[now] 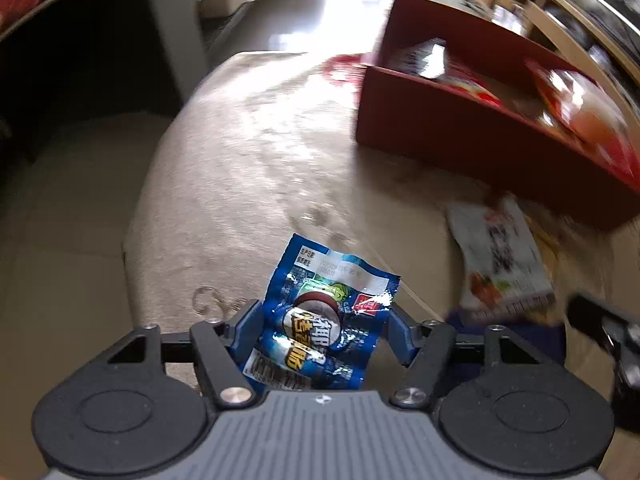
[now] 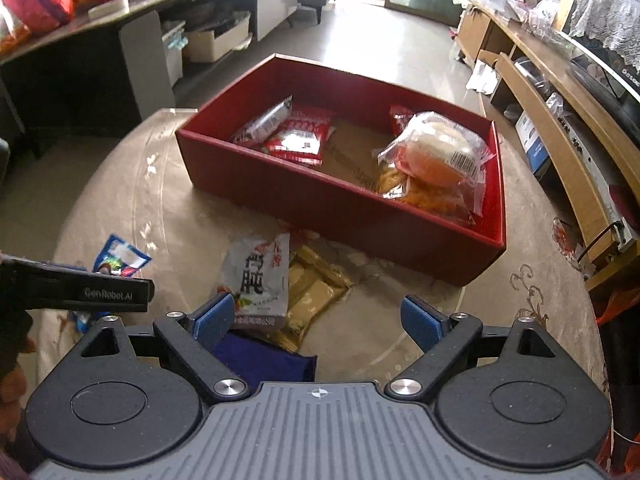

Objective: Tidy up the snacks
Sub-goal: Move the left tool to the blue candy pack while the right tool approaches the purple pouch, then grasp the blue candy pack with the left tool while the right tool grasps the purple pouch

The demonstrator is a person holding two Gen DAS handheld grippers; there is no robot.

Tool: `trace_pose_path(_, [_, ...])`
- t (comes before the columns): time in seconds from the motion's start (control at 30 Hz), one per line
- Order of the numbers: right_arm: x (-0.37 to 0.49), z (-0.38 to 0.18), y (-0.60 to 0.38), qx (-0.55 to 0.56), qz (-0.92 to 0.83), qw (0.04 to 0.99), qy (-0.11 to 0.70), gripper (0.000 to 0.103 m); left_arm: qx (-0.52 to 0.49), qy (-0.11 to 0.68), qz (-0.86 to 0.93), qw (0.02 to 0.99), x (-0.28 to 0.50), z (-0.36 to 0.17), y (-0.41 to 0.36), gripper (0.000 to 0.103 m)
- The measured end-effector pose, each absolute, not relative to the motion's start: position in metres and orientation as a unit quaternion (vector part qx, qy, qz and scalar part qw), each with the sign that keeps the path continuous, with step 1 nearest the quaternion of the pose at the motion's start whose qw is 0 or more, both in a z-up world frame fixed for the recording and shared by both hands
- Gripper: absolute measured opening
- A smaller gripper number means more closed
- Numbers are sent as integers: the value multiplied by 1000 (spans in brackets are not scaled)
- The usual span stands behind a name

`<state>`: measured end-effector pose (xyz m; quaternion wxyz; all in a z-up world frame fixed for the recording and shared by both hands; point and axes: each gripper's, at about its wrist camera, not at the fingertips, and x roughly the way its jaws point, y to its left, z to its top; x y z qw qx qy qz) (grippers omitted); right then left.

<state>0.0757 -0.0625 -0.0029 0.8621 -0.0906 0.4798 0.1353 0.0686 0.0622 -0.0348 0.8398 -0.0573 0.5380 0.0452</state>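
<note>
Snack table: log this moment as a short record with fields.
left gripper: shut on blue snack packet
right gripper: jaws open, empty
red box: on table, holds wrapped bun and red packets
loose on table: white packet, gold packet, in front of the box

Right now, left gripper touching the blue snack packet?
Touching. Left wrist view: left gripper fingers press both sides of the blue snack packet.
</note>
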Motion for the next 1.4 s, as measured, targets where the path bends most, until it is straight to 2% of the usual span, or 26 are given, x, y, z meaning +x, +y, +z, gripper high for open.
trace_pose_path(0.23, [71,-6,-70,-87,136,856,491,93,-26,542,4,840,52,-29,55,59])
trace_pose_path(0.3, [70,-9,-73,-79,135,852,499,93,-27,548,0,836,55,-30,54,61])
trace_pose_path(0.37, [69,-11,-75,-69,131,849,507,93,-33,554,-4,832,56,-31,56,72])
trace_pose_path(0.47, [66,-16,-75,-52,128,843,519,94,-36,559,-14,828,55,-32,57,79])
trace_pose_path(0.67, [61,-28,-58,-49,142,829,538,94,-42,568,-24,822,53,-35,66,78])
trace_pose_path(0.83, [70,-31,-53,-55,138,833,533,94,-14,556,-21,831,49,-35,60,69])
trace_pose_path(1.2, [89,-42,-55,-50,203,830,516,94,-13,556,-16,831,49,-35,56,69])
trace_pose_path(1.4, [84,-51,-69,-2,253,780,572,93,-24,558,-16,829,51,-35,60,69])
